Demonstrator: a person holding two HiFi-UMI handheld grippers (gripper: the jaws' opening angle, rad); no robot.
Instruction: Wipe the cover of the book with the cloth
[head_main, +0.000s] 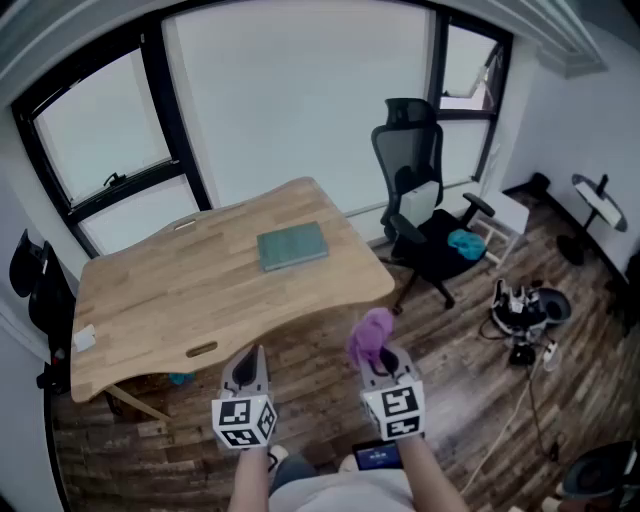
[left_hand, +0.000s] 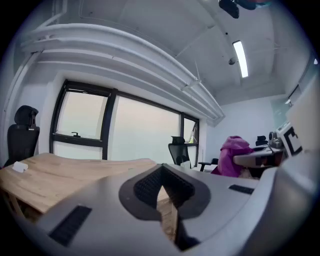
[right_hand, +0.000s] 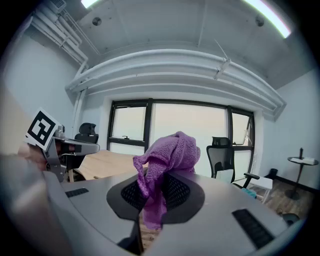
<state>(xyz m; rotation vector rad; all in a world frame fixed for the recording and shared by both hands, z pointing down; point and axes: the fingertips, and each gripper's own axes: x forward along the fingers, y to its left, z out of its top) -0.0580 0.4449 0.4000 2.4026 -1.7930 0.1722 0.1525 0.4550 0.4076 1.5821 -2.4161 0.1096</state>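
book (head_main: 292, 246): teal, flat on the desk (head_main: 170, 300) toward its far side, seemingly closed | cloth (right_hand: 167, 162): purple, bunched, clamped in my right gripper (right_hand: 152, 200) | my left gripper (left_hand: 161, 192): clenched on nothing | both grippers: short of the desk's near edge, well apart from the book | office chair (head_main: 420, 200): past the desk's right end

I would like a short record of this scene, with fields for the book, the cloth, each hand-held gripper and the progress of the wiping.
book: closed, lying flat on the wooden table
cloth: purple, bunched, pinched between the jaws of the right hand-held gripper
left hand-held gripper: jaws together, holding nothing
position: both grippers are held short of the table's near edge
wiping: not yet begun; cloth is not touching the book
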